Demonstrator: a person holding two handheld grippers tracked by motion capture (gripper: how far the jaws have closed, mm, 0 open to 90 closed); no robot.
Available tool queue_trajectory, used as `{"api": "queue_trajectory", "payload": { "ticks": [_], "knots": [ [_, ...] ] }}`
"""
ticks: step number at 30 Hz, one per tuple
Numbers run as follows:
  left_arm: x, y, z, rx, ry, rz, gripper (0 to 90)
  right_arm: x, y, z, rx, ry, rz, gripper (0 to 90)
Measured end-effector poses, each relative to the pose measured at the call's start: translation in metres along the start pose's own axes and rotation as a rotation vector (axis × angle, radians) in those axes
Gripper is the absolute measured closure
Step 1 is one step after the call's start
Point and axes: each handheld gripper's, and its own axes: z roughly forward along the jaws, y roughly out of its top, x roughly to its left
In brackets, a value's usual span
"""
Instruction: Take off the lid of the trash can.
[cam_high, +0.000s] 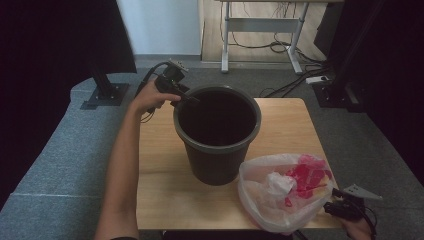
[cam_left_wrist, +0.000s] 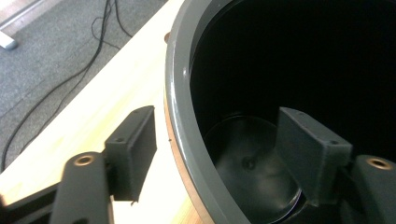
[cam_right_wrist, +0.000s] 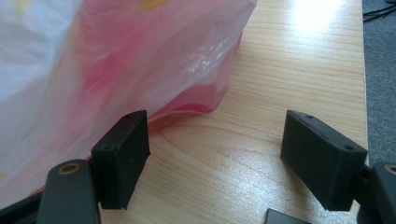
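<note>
My left hand-held gripper (cam_left_wrist: 215, 154) straddles the bin (cam_high: 218, 135) rim at the bench (cam_high: 160, 170) centre, jaws apart, not yet clamped; my right hand-held gripper (cam_right_wrist: 215, 158) waits open beside the bag (cam_high: 282, 192), which I judge remains to be loaded.

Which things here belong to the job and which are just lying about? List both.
In the job: bucket, its rim between the left gripper jaws; plastic bag of rubbish beside the right gripper; table.
Lying about: desk frame, floor cables, power strip.
</note>
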Motion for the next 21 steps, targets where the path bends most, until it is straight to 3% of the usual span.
{"api": "queue_trajectory", "payload": {
  "ticks": [5, 12, 21],
  "knots": [
    [0.001, 0.006, 0.005, 0.038, 0.023, -0.026, 46.9, 0.000, 0.000, 0.000, 0.000, 0.000, -0.001, 23.1],
    [-0.003, 0.015, 0.008, 0.085, 0.134, 0.003, 72.2, 0.000, 0.000, 0.000, -0.001, 0.001, -0.001, 23.1],
    [-0.003, 0.020, 0.008, 0.112, 0.130, 0.011, 74.3, 0.000, 0.000, 0.000, -0.001, -0.001, 0.000, 23.2]
  ]
}}
